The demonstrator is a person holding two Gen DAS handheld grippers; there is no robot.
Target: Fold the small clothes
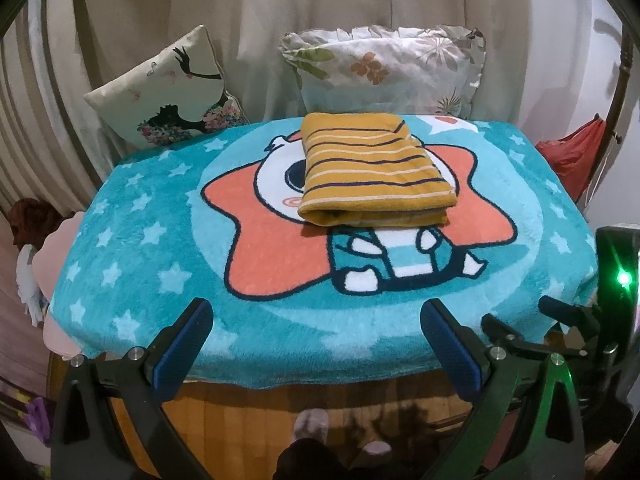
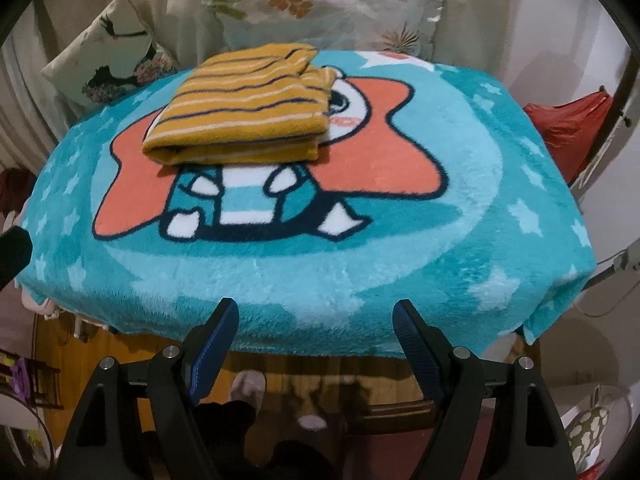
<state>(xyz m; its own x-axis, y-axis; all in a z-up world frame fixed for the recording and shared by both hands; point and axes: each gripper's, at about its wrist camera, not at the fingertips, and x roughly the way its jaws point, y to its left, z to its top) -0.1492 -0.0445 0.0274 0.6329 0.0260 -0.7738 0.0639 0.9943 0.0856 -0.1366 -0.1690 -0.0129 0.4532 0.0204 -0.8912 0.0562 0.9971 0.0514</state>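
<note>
A mustard-yellow striped garment (image 1: pixel 374 172) lies folded into a neat rectangle on the far middle of the teal cartoon blanket (image 1: pixel 168 240). It also shows in the right wrist view (image 2: pixel 248 108), on the blanket (image 2: pixel 420 240). My left gripper (image 1: pixel 316 320) is open and empty, held back over the blanket's near edge. My right gripper (image 2: pixel 316 320) is open and empty too, at the near edge. The right gripper also shows at the right of the left wrist view (image 1: pixel 568 320).
Two pillows lean against the curtain behind the table: a bird-print one (image 1: pixel 168 92) and a floral one (image 1: pixel 384 68). A red bag (image 1: pixel 576 156) hangs at the right. The wooden table front (image 1: pixel 248 420) and feet in slippers (image 2: pixel 248 392) show below.
</note>
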